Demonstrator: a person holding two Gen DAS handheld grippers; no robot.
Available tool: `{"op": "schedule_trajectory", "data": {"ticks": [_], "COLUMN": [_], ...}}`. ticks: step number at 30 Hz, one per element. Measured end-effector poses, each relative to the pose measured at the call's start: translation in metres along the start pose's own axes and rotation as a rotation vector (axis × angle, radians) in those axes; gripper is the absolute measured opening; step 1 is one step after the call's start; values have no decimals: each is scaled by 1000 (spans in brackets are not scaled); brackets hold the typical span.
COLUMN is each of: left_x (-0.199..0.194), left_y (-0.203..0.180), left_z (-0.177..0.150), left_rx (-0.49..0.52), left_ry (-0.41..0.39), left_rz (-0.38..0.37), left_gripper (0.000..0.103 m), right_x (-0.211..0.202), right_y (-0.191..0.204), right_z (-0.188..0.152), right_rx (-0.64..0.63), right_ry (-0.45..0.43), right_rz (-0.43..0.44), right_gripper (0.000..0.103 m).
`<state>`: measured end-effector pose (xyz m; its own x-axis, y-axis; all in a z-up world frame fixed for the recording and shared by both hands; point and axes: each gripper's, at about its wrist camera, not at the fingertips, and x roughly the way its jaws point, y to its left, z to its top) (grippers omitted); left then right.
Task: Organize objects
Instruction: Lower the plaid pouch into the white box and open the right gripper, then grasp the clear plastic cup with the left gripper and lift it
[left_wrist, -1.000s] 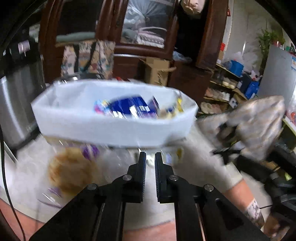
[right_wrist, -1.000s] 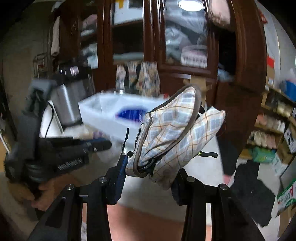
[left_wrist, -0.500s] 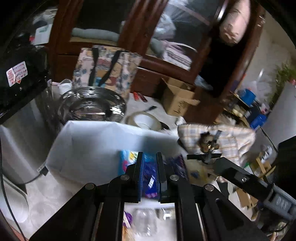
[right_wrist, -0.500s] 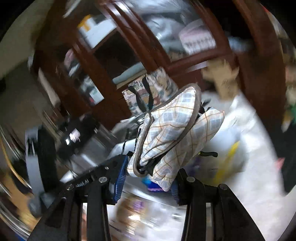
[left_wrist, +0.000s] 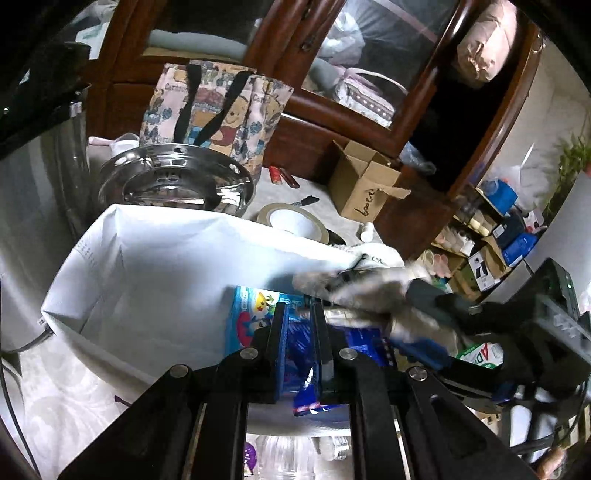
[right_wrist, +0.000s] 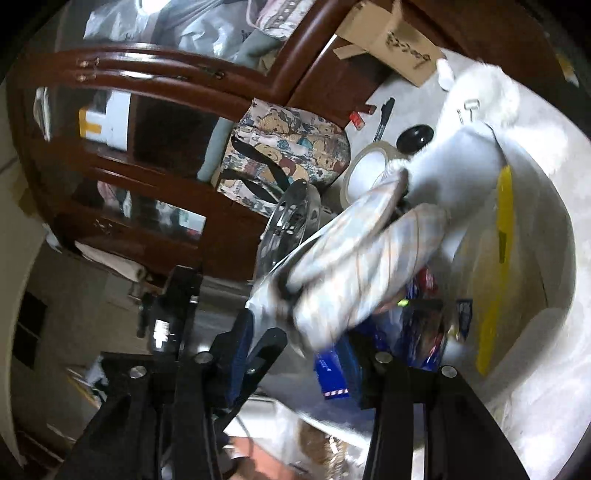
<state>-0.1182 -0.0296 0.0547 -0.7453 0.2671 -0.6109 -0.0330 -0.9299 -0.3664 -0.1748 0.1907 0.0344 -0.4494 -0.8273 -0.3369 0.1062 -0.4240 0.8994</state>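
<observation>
A white open box (left_wrist: 166, 266) holds blue snack packets (left_wrist: 255, 317) and lies under both grippers. My left gripper (left_wrist: 299, 314) hangs above its near wall, shut with nothing between the fingers. The right gripper (right_wrist: 304, 343) reaches in from the right, rolled on its side, and its jaws are opening. A plaid fabric pouch (right_wrist: 351, 266) is blurred between them and looks free of the left pad, tipping into the box (right_wrist: 472, 155). In the left wrist view the pouch (left_wrist: 369, 291) sits over the packets at the box's right end.
Behind the box stand a steel bowl (left_wrist: 177, 181), a cartoon-print tote bag (left_wrist: 218, 110), a tape roll (left_wrist: 291, 221) and a small cardboard box (left_wrist: 362, 184). A steel pot (left_wrist: 29, 192) rises at the left. A clear bottle (left_wrist: 288, 454) lies near the front.
Both grippers have come over the white box. The right gripper has rolled sideways and its jaws have widened. The pouch has gone from firmly clamped to loose and blurred.
</observation>
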Motion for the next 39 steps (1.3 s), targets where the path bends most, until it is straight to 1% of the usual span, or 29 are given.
{"op": "schedule_trajectory", "data": {"ticks": [1, 2, 3, 4, 6, 7, 11, 13, 18, 21, 22, 24, 25, 28, 29, 30, 32, 35, 37, 38, 39], "left_x": [-2, -3, -3, -3, -3, -3, -11, -16, -31, -37, -37, -36, -34, -29, -29, -30, -31, -31, -31, -30, -30], "left_y": [0, 1, 2, 2, 3, 2, -5, -11, -25, -27, -26, -22, -21, -16, -14, -11, -7, -9, -14, -17, -19], "left_z": [-1, -2, -3, -3, -5, -6, -12, -16, -37, -57, -63, -77, -84, -97, -100, -102, -104, -104, -106, -107, -109], "left_rx": [2, 4, 4, 2, -2, 1, 29, 49, 99, 111, 108, 99, 104, 113, 104, 90, 70, 75, 97, 112, 123], "left_ry": [-6, -12, -12, -8, -5, -4, -12, -13, -18, -14, -8, 4, 9, 38, 40, 46, 56, 55, 55, 56, 57], "left_rz": [3, 6, 8, 10, 10, 11, 6, 5, -13, -23, -27, -28, -21, 42, 34, 10, -16, -12, -28, -31, -27], "left_gripper": [10, 10, 10, 10, 10, 10, 10, 10, 10, 10, 10, 10, 10, 10, 10, 13, 19, 25, 32, 38, 40], "right_x": [-4, -8, -11, -17, -25, -29, -37, -40, -54, -60, -63, -66, -67, -71, -72, -73, -73, -70, -64, -62, -60], "right_y": [-1, -1, 1, 1, 2, 2, 1, 2, 12, 11, 7, -1, -6, -18, -19, -18, -14, -13, -15, -15, -16], "right_z": [-1, -2, -3, -6, -9, -11, -15, -17, -32, -49, -56, -66, -71, -81, -84, -86, -90, -95, -98, -98, -98], "right_rx": [16, 24, 27, 31, 36, 35, 27, 10, -124, -225, -254, -286, -290, -300, -311, -326, -347, -367, -364, -359, -353], "right_ry": [-2, 2, 8, 16, 6, -2, 10, 7, -24, -30, -38, -47, -52, -89, -107, -128, -154, -147, -120, -111, -102], "right_rz": [28, 53, 73, 84, 94, 103, 125, 109, 36, -28, -66, -118, -155, -254, -298, -336, -368, -352, -353, -354, -356], "right_gripper": [54, 57, 63, 77, 82, 82, 82, 82, 82, 82, 82, 82, 82, 82, 82, 82, 82, 82, 82, 82, 82]}}
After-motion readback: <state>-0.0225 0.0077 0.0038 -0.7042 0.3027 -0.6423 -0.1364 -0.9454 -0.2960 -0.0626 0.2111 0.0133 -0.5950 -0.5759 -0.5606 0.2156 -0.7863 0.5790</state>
